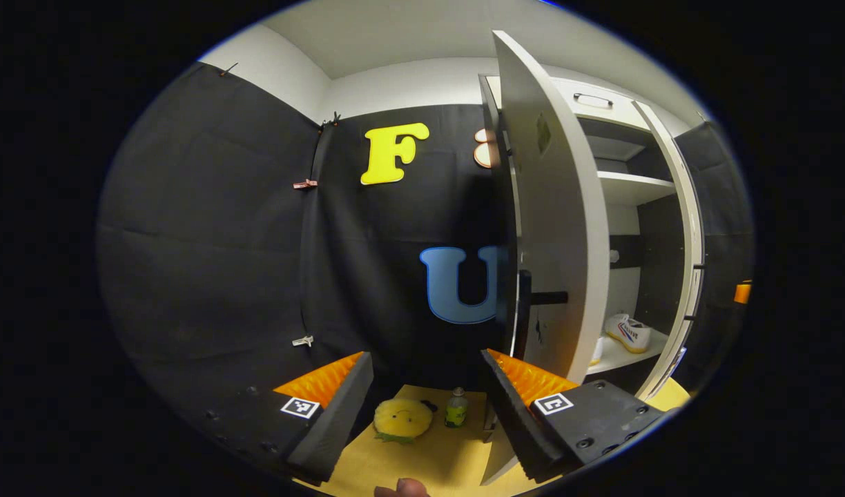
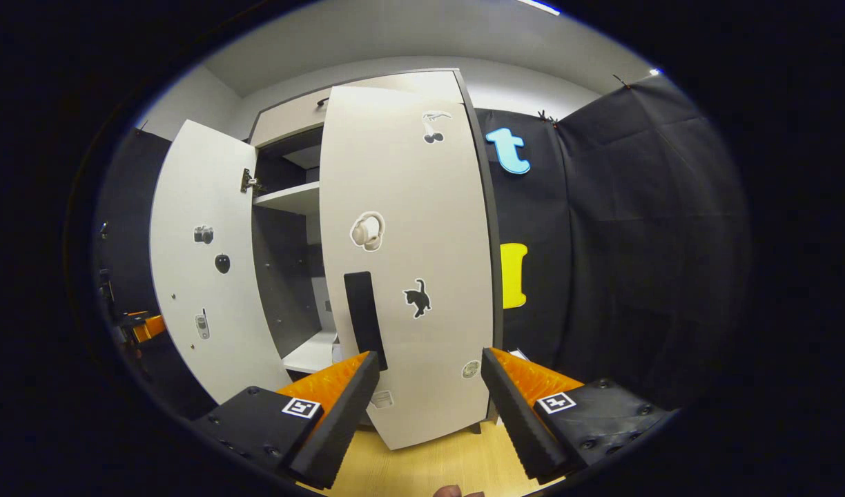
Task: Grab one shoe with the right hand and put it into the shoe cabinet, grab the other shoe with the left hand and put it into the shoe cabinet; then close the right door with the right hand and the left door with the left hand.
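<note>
Inside the shoe cabinet (image 1: 661,179), on the low shelf (image 1: 619,355): white shoe (image 1: 628,333) sitting there, striped on its side, second shoe hard to make out. Left door (image 1: 550,228) standing open, edge-on, with its dark handle (image 1: 540,298) sticking out. Left gripper (image 1: 426,393) gaping wide, holding nothing, hanging over the yellow floor (image 1: 450,462) near a yellow plush toy (image 1: 402,418) and a small bottle (image 1: 455,407). Right gripper (image 2: 429,397) gaping wide too, gripping nothing, facing the right door (image 2: 405,262), half closed, close to its black handle (image 2: 364,319).
</note>
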A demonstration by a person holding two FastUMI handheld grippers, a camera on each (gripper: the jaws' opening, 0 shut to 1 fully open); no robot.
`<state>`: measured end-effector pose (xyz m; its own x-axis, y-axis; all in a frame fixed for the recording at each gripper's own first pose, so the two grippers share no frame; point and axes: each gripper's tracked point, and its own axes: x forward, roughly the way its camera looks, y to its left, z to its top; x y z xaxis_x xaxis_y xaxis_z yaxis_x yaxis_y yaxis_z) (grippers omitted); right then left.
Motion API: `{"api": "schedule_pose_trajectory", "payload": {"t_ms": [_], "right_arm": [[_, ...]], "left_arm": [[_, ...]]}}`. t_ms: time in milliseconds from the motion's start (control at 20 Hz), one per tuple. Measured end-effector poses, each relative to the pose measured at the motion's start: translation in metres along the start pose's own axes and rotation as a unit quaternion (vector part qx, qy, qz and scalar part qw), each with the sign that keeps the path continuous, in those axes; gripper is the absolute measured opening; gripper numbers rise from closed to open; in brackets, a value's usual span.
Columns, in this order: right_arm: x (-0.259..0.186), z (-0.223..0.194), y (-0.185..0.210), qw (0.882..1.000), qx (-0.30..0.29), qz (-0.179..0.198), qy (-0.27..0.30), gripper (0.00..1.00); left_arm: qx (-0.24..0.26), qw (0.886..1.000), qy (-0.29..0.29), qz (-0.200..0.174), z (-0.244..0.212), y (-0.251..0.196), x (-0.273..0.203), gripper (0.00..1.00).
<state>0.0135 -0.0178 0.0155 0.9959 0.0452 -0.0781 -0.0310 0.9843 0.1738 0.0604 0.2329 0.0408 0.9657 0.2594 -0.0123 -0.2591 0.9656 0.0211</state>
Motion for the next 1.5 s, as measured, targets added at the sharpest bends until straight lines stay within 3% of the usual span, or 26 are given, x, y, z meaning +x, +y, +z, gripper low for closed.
{"api": "schedule_pose_trajectory", "payload": {"t_ms": [250, 1050, 1200, 1350, 1500], "right_arm": [[-0.006, 0.005, -0.021, 1.0, -0.001, -0.02, -0.003, 0.98], [-0.026, 0.012, -0.061, 1.0, -0.002, -0.025, 0.001, 0.98], [-0.031, 0.013, -0.068, 1.0, 0.0, -0.023, 0.001, 0.98], [-0.034, 0.011, -0.073, 1.0, 0.004, -0.021, 0.004, 0.98], [-0.039, 0.011, -0.074, 1.0, 0.005, -0.02, 0.003, 0.98]], "left_arm": [[-0.005, 1.0, -0.006, -0.019, 0.0, -0.015, 0.007, 0.92], [-0.015, 0.999, -0.005, -0.044, 0.0, -0.106, -0.018, 0.89], [-0.016, 0.997, -0.002, -0.071, 0.0, -0.14, -0.019, 0.91], [-0.027, 0.991, 0.008, -0.134, -0.001, -0.193, -0.022, 0.93], [-0.021, 0.989, -0.007, -0.146, 0.01, -0.218, -0.041, 0.94]]}}
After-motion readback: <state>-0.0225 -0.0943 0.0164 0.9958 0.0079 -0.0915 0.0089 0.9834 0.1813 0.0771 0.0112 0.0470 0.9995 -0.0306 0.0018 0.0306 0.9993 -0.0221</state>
